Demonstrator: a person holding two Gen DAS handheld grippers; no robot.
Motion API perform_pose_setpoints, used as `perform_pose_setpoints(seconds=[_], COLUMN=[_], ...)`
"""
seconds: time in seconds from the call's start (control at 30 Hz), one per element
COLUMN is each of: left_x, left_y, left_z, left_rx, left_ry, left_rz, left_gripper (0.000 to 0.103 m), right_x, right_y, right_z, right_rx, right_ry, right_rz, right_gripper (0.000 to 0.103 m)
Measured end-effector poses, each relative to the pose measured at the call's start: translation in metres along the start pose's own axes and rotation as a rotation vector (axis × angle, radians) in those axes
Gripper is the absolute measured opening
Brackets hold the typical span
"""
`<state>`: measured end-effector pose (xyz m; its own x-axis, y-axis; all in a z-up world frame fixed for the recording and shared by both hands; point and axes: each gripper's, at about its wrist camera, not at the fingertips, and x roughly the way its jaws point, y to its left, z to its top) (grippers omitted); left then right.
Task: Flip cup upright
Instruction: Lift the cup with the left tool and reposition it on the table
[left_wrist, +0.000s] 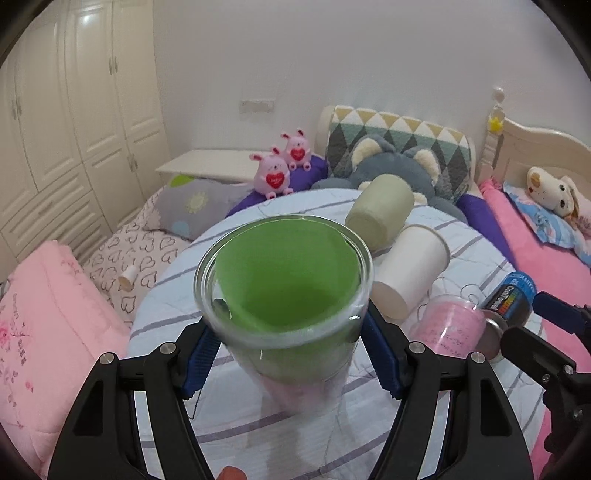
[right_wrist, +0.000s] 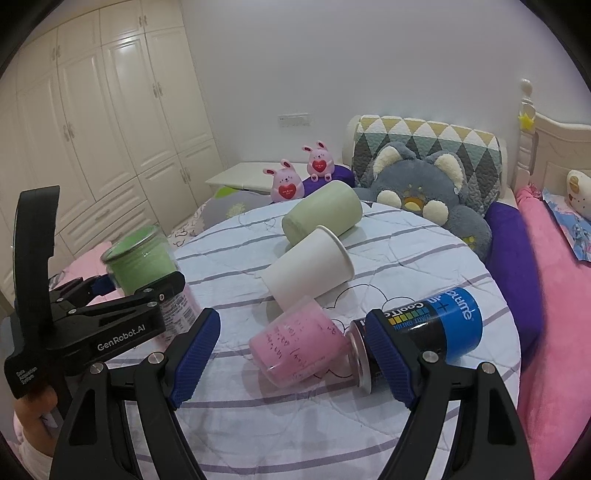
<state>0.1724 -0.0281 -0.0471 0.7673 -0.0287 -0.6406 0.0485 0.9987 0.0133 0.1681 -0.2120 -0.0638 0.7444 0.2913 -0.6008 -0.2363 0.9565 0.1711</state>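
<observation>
Green-lined glass cup (left_wrist: 284, 288) stands mouth-up between my left gripper (left_wrist: 288, 354) fingers, which are clamped on its wall.
Right of it lie the other cups; my right gripper (right_wrist: 295, 354) gapes empty over the pink cup (right_wrist: 299, 347).

Your left tool (left_wrist: 286, 350) points forward and slightly down, its two blue-padded fingers (left_wrist: 201, 363) drawn in and pressing on either side of a clear cup with a green lining (left_wrist: 284, 280), which it holds mouth up. Your right tool (right_wrist: 291, 354) sits low and level, its fingers (right_wrist: 194, 354) spread wide, gripping nothing. Your left hand (right_wrist: 35, 410) wraps the left tool's handle.
</observation>
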Motion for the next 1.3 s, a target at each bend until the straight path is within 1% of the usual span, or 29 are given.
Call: perform_pose_setpoints(seconds=[0.13, 0.2, 0.33, 0.43, 0.57, 0.8, 0.87, 1.0, 1.13, 1.2, 1.27, 1.3], left_x=[-0.009, -0.010, -0.008, -0.010, -0.009, -0.010, -0.011, -0.013, -0.013, -0.014, -0.015, -0.016], left_y=[0.003, 0.003, 0.005, 0.004, 0.005, 0.001, 0.000, -0.002, -0.005, -0.005, -0.003, -0.002], left_z=[-0.001, -0.004, -0.012, -0.018, -0.020, -0.018, -0.016, -0.018, -0.020, -0.021, -0.022, -0.022], left_rx=[-0.004, 0.004, 0.002, 0.017, 0.012, 0.031, 0.043, 0.051, 0.067, 0.064, 0.054, 0.049], left_ry=[-0.046, -0.056, -0.044, -0.052, -0.041, -0.069, -0.087, -0.088, -0.083, -0.072, -0.066, -0.066], left_rz=[-0.021, -0.022, -0.033, -0.030, -0.043, -0.052, -0.039, -0.062, -0.060, -0.068, -0.071, -0.074], left_gripper=[0.073, 0.073, 0.072, 0.072, 0.072, 0.072, 0.072, 0.073, 0.073, 0.075, 0.087, 0.091], right_x=[-0.003, -0.003, -0.001, 0.000, 0.000, -0.002, -0.003, -0.002, 0.000, 0.000, 0.000, -0.001], right_y=[0.000, 0.001, 0.003, 0.005, 0.004, 0.004, 0.006, 0.007, 0.007, 0.007, 0.008, 0.008], right_z=[0.000, -0.002, -0.008, -0.012, -0.012, -0.011, -0.011, -0.010, -0.010, -0.010, -0.010, -0.010], right_rx=[0.005, 0.000, -0.004, -0.005, -0.004, -0.006, -0.007, -0.013, -0.010, -0.011, -0.011, -0.012], right_ry=[-0.012, -0.011, 0.002, 0.009, 0.013, 0.010, 0.008, 0.015, 0.020, 0.019, 0.018, 0.018], right_rz=[0.001, 0.001, 0.002, 0.006, 0.006, 0.004, 0.001, -0.003, -0.008, -0.009, -0.009, -0.009], right_gripper=[0.082, 0.082, 0.082, 0.082, 0.082, 0.082, 0.082, 0.082, 0.082, 0.082, 0.082, 0.082])
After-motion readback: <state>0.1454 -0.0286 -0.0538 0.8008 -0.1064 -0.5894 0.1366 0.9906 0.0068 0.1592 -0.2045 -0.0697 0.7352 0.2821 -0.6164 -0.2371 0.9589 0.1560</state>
